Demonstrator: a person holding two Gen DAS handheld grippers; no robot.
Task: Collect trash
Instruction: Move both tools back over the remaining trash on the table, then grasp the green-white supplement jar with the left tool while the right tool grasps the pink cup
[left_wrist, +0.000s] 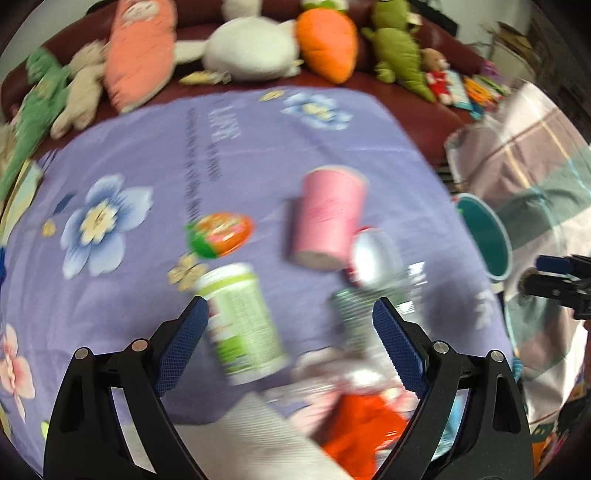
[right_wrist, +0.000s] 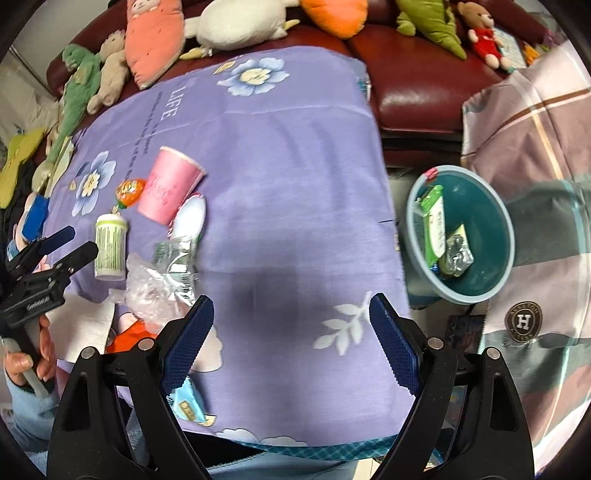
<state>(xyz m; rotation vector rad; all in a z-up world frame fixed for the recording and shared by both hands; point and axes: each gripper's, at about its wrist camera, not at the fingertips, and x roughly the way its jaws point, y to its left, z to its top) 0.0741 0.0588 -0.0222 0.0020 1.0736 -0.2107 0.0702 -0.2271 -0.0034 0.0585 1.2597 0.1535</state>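
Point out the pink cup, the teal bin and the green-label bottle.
pink cup (right_wrist: 168, 190), right wrist view, on its side wall.
teal bin (right_wrist: 491, 221), right wrist view, on its bare inner wall.
green-label bottle (right_wrist: 109, 247), right wrist view, on its label.

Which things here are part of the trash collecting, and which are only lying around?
Part of the job:
- pink paper cup
- green-and-white bottle
- crumpled clear plastic
- teal bin, with wrappers already inside

Only lying around:
- carrot plush
- white plush
- green dinosaur plush
- small bear
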